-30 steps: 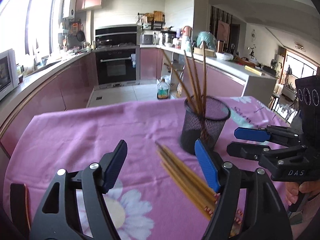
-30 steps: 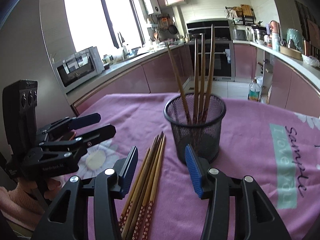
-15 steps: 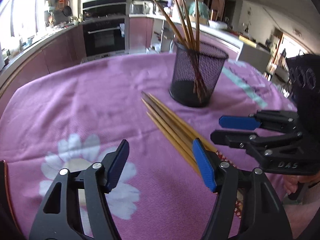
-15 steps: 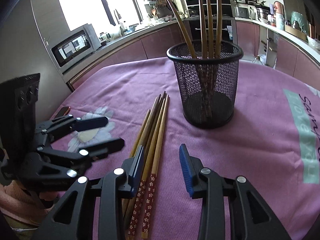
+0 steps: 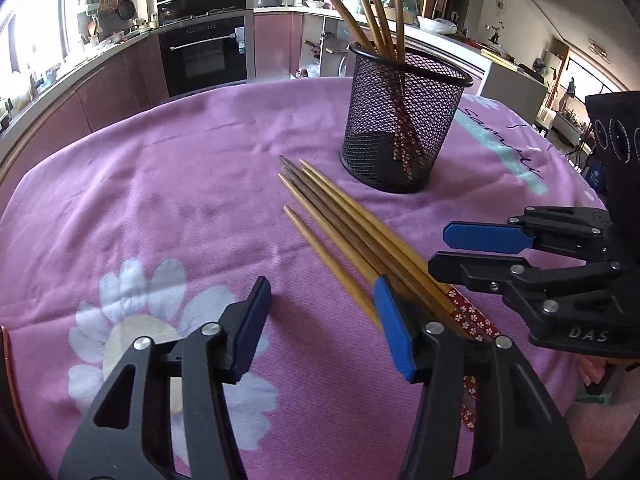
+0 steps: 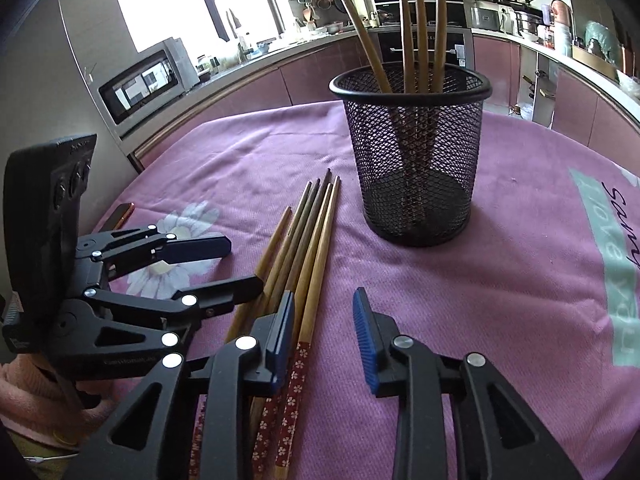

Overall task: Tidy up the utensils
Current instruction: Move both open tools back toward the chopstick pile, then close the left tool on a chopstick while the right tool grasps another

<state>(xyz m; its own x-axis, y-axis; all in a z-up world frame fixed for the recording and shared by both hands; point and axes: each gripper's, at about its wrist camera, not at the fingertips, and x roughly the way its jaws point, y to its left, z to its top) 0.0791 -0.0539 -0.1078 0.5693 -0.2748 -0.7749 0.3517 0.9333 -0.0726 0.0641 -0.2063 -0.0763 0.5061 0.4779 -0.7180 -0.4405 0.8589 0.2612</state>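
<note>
Several wooden chopsticks (image 5: pixel 344 220) with red flowered ends lie in a bundle on the pink cloth, also in the right wrist view (image 6: pixel 304 248). A black mesh cup (image 5: pixel 400 120) stands behind them with several chopsticks upright in it; it also shows in the right wrist view (image 6: pixel 412 160). My left gripper (image 5: pixel 320 320) is open and empty, low over the cloth, its right finger beside the bundle. My right gripper (image 6: pixel 324 324) is open and empty, its left finger over the bundle's thick ends. Each gripper shows in the other's view, the right (image 5: pixel 472 252) and the left (image 6: pixel 236 264).
The pink tablecloth (image 5: pixel 160 184) has a white flower print and teal lettering (image 6: pixel 616 260). A phone-like object (image 6: pixel 122 214) lies at the table's left edge. Kitchen counters, an oven and a microwave (image 6: pixel 140 84) stand beyond the table.
Both grippers have moved down and forward toward the chopstick bundle. The right gripper's left finger is now over the bundle's ends. Both stay open.
</note>
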